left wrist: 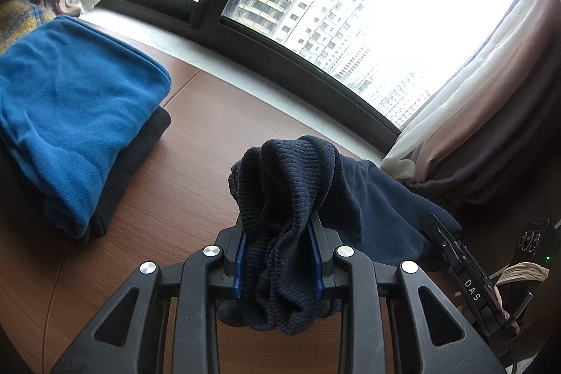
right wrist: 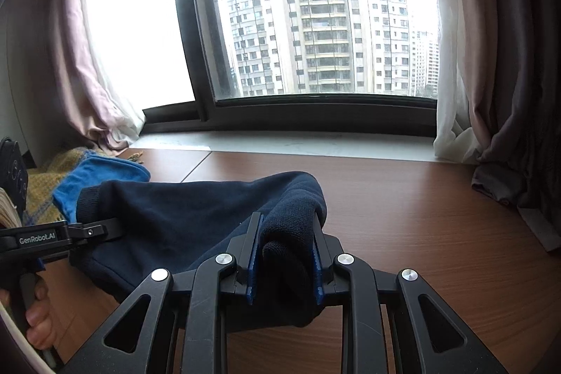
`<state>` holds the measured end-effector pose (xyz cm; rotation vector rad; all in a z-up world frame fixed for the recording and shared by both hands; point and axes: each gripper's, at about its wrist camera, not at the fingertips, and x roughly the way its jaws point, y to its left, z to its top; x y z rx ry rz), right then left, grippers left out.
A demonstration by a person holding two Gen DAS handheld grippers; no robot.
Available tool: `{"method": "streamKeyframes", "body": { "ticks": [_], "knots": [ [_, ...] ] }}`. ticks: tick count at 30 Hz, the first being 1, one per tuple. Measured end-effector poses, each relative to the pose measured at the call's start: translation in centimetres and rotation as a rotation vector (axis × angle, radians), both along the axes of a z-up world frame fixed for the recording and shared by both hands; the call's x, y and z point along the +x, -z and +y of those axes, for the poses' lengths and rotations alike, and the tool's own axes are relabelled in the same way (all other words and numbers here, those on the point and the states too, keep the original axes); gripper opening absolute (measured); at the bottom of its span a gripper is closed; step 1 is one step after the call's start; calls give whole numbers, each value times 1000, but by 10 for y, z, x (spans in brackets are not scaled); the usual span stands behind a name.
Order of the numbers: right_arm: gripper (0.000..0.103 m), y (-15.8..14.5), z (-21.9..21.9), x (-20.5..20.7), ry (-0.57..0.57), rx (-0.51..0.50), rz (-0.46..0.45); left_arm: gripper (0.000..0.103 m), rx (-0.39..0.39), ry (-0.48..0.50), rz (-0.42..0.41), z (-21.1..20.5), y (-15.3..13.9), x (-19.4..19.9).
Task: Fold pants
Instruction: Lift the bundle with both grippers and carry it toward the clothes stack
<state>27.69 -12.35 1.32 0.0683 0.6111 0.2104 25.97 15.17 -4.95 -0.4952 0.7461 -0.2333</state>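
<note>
Two grippers each clamp a bunched ribbed cuff of one pair of navy pants (right wrist: 182,216), lifted above the wooden table (right wrist: 420,216): the left gripper (left wrist: 277,255) and the right gripper (right wrist: 285,255), both tilted downward. A folded blue garment (left wrist: 70,100) lies nearby. Printed labels read "GenRobot.AI" and "DAS".

The left tongs (left wrist: 277,255) and the right tongs (right wrist: 284,263) are black plastic frames with cut-out windows, round silver screws at the joints and blue ribbed pads inside the fingers. One body carries white letters "DAS", another "GenRobot.AI". A small green light glows beside a thin black cable.
</note>
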Motion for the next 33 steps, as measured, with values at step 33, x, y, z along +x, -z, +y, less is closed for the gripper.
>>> {"method": "streamKeyframes", "body": {
  "ticks": [33],
  "knots": [
    [25, -51, 267, -8, 101, 43, -175, 28, 85, 183, -132, 261, -72, 45]
  ]
}}
